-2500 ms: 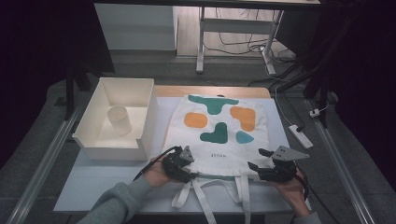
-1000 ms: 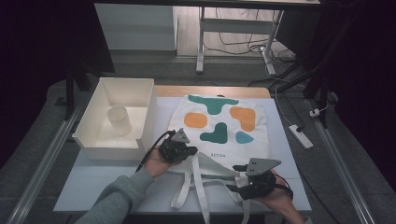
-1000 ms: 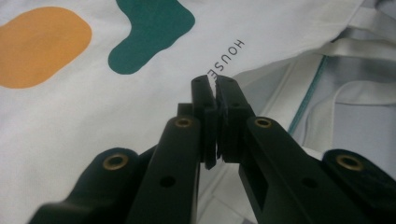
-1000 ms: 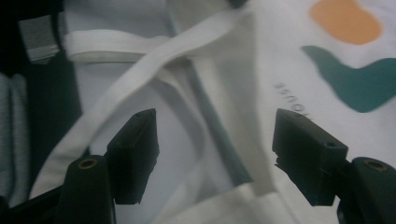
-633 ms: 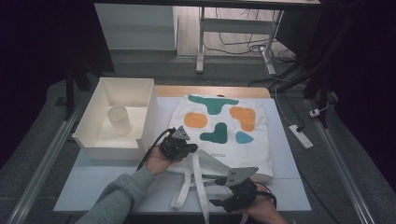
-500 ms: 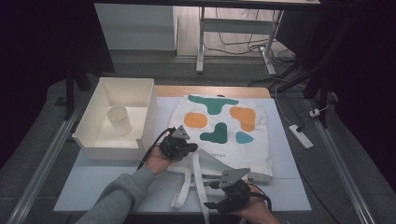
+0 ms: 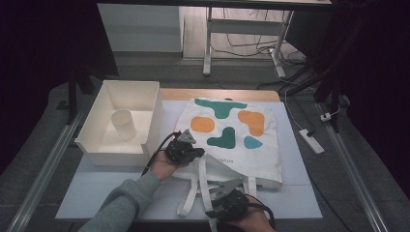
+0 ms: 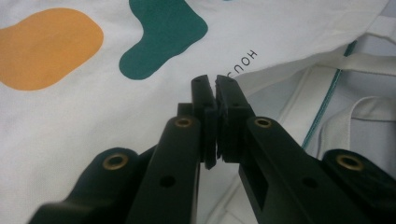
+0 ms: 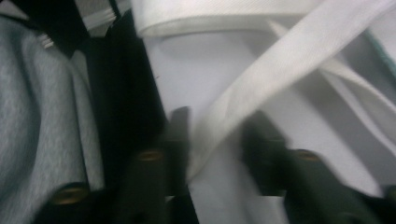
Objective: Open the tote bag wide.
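High view: tote bag (image 7: 232,140) lies flat on the bench just beside the white bin (image 7: 126,123). Left gripper (image 7: 192,153), jaws together, pinches its near edge; right gripper (image 7: 217,205) has just been closing around a strap (image 9: 261,88), not yet clamped.

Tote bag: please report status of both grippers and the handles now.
Left gripper shut on the tote bag opening edge. Right gripper closing, a handle strap between its fingers, not yet pinched. White bin beside, not in the way.
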`<state>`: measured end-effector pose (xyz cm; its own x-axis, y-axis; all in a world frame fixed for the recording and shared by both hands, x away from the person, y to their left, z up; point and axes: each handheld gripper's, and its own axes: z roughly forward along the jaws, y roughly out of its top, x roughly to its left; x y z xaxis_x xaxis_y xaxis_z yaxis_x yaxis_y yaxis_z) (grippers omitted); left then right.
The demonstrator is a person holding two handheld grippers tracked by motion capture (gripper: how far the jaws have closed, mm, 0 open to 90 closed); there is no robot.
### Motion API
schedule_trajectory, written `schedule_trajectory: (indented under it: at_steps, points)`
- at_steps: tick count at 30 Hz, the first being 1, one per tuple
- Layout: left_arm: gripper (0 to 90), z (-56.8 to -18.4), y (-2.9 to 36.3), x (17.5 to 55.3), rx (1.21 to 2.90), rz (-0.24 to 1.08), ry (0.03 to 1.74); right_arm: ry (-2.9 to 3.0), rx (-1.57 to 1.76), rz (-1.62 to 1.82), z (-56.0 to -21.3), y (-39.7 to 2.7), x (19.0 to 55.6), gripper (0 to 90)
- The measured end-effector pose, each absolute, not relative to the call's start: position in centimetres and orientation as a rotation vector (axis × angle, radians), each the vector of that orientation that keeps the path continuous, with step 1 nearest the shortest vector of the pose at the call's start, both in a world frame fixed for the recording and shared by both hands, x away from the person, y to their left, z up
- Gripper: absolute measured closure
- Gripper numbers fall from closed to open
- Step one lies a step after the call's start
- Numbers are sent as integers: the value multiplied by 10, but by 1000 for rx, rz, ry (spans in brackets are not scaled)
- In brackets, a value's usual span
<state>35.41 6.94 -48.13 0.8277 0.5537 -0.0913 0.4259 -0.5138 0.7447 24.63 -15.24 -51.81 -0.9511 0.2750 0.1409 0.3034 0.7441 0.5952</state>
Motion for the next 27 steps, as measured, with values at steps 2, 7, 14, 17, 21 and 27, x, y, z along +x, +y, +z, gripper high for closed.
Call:
schedule_trajectory:
  at_steps: [2,7,14,17,21,27]
  points:
    - [871,-482,69,354,2188,193,713,-2881,-459,-996,-517,-153,246,785]
    - [871,-481,71,353,2189,193,708,-2935,-414,-1077,-503,-160,243,878]
    - [871,-483,70,351,2198,176,690,-3009,-542,-1325,-461,-192,252,880]
    - [870,-483,69,350,2200,172,689,-3031,-611,-1402,-449,-206,263,880]
    - [869,-482,70,349,2201,162,687,-3064,-673,-1480,-440,-217,277,880]
    - [868,-482,70,349,2198,157,683,-3089,-794,-1501,-429,-226,312,880]
